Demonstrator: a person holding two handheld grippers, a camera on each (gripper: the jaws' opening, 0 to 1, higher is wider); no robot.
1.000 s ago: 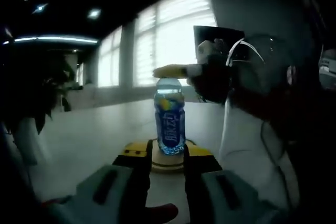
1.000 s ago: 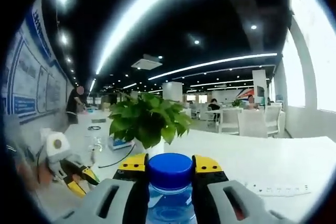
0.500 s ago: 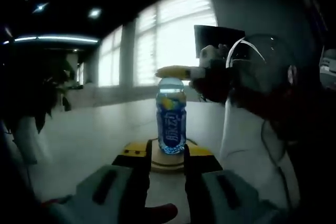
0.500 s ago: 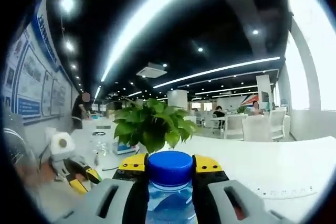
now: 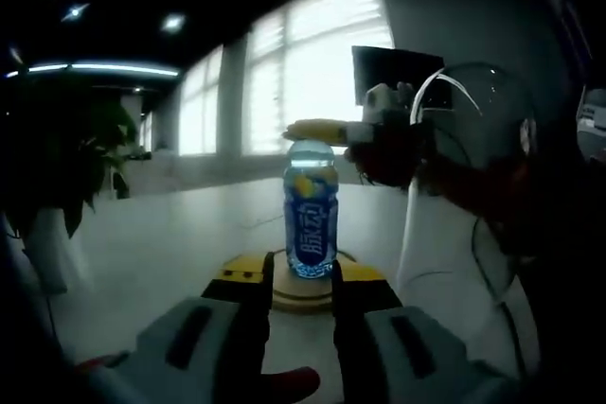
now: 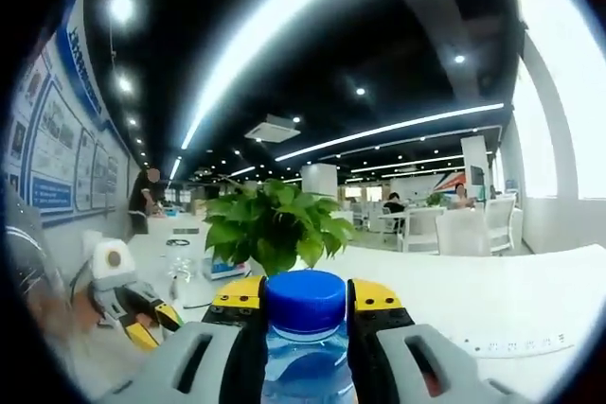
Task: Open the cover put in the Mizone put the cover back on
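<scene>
Mizone bottle (image 5: 311, 224) stands upright on a round wooden base (image 5: 303, 292) on the white desk (image 5: 161, 253), blue label facing the left claw's camera.

Right claw (image 6: 305, 302): yellow-tipped jaws sit on either side of the blue cap (image 6: 305, 298), pressed against it, clamped on the cap at the bottle's neck. In the left gripper view the same claw (image 5: 317, 130) comes in from the right at the bottle's top, with a person's hand (image 5: 398, 153) behind it.

Left claw (image 5: 301, 276): low and in front of the bottle, jaws a narrow gap apart, holding nothing; the tips lie just before the wooden base, and whether they touch it cannot be told.

Surroundings: potted green plant (image 6: 270, 224) on the desk beyond the cap in the right gripper view. Yellow-handled tools (image 6: 142, 324) lie to the left on the desk. Bright windows (image 5: 312, 73) behind the bottle in the left gripper view.
</scene>
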